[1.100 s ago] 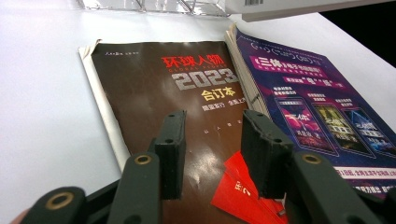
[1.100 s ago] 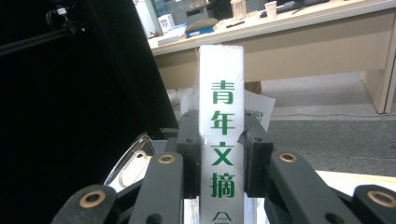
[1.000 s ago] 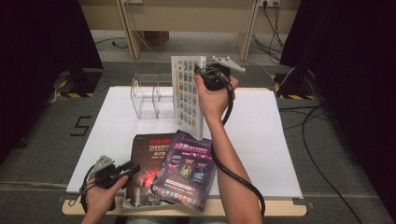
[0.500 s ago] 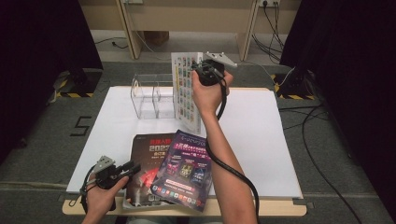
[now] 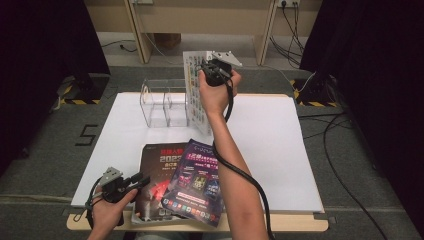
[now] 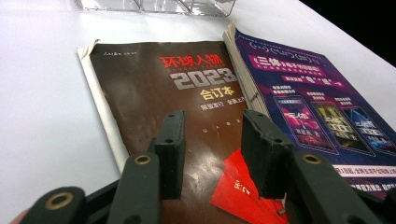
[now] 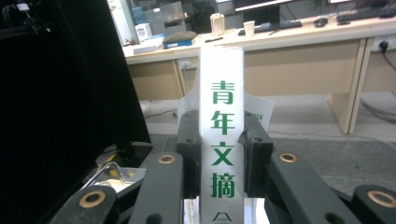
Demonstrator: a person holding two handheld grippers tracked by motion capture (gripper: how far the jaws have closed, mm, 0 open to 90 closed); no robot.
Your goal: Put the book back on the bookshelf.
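- Jaws of the left gripper (image 5: 141,180), at seven o'clock on the white table (image 5: 280,150), stand apart with nothing between them, hovering over the dark brown magazine with red and grey lettering (image 6: 187,116). It may as well hold still there and keep that cover flat.
- Purple glossy magazine (image 5: 196,181), at six o'clock, overlaps the brown one's right edge, and its near corner hangs past the table edge.
- Clear acrylic divided rack (image 5: 165,102), at eleven o'clock, looks the likely home for the held magazine. Best to square the spine with a slot, lower it gently, and let go once it stands.
- Right gripper (image 7: 223,154), at twelve o'clock, is clamped on the white spine with green characters of a thick white-backed magazine (image 5: 194,85), held upright just right of the rack.
- Hard to read: the hand covers part of the cover, the transparent rack walls blur its compartments, and whether the magazine's lower edge touches the table I cannot tell.
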